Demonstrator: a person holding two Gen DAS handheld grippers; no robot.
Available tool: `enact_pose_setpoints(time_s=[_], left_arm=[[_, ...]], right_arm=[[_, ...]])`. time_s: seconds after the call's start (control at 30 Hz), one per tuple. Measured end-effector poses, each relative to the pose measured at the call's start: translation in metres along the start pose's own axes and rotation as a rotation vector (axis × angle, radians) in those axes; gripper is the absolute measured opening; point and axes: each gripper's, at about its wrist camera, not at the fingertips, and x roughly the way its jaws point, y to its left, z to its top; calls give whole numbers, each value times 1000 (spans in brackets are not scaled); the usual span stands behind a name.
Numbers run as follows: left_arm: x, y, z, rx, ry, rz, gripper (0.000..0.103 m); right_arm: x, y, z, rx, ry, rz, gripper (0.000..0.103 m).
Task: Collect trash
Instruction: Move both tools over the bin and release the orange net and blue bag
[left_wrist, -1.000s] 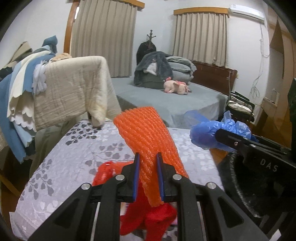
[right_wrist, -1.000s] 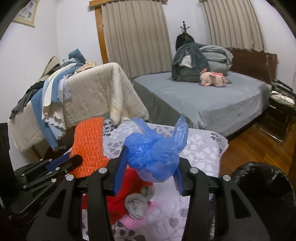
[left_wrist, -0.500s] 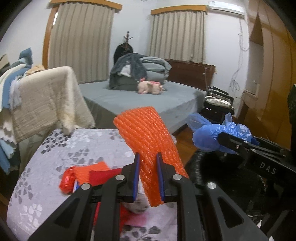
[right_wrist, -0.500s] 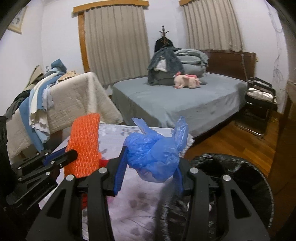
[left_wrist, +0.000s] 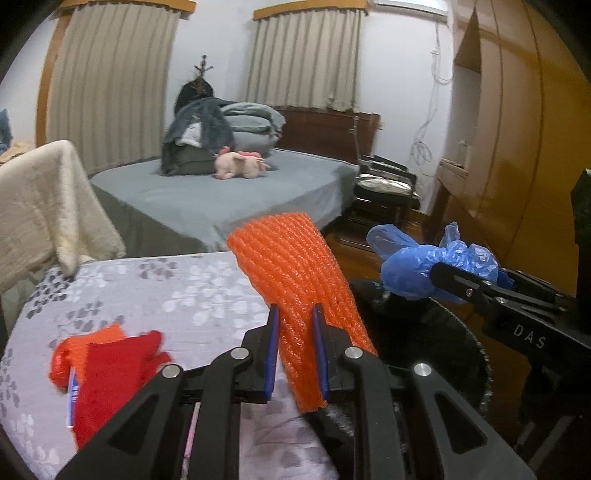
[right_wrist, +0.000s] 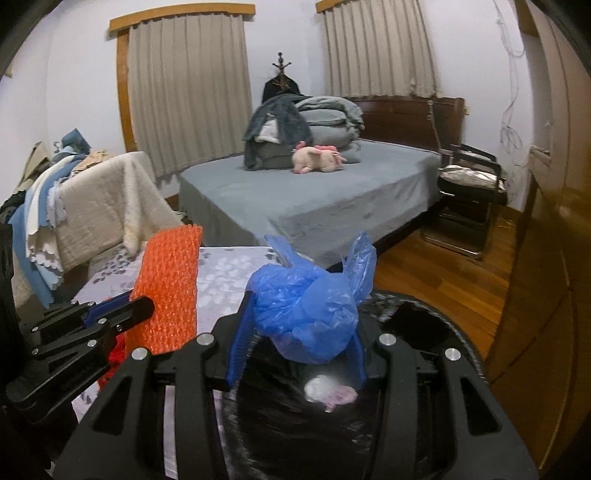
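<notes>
My left gripper (left_wrist: 295, 354) is shut on an orange foam net sleeve (left_wrist: 295, 273) that stands up out of the jaws, at the edge of the black trash bin (left_wrist: 461, 350). My right gripper (right_wrist: 299, 350) is shut on a crumpled blue plastic bag (right_wrist: 306, 310), held over the open black trash bin (right_wrist: 417, 332). A white and pink scrap (right_wrist: 332, 391) lies inside the bin. Each gripper shows in the other's view: the right gripper (left_wrist: 443, 273) with the bag, the left gripper (right_wrist: 144, 306) with the orange sleeve (right_wrist: 170, 288).
A grey floral-quilted table (left_wrist: 147, 288) holds red and orange items (left_wrist: 103, 365). Behind stand a chair draped with a cream blanket (left_wrist: 44, 206), a grey bed (right_wrist: 314, 206) with a pink plush toy (right_wrist: 317, 158), a black chair (right_wrist: 469, 184) and a wooden wardrobe (left_wrist: 517, 147).
Both grippers have swung right, from over the quilted table to over the black bin, each still holding its item. The red items have shifted to the left of the view.
</notes>
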Motion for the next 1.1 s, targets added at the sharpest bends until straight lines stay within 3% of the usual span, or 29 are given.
enact_pose_setpoints(time_s=[0.53,0.7,0.8,0.87,0.97,1.1], left_arm=[[59,-62,-10,76,80,-134,19],[66,-63,-14,70,89,-153,39],[62,-58,-16,62,84,-142,51],[56,-53,-18,58,75,-128,59],[45,-42,-18,60,53,-88,77],[29,-23,-19,38,36,-39,85]], right_arm=[[4,-64,-33,74,55,-158,46],[6,-72,-43,87,73,-193,59],[5,-75,-46,92,69,-208,74],[4,-72,-46,92,58,-227,92],[2,-68,-44,94,45,-224,97],[3,-54,-37,97,38,-193,97]])
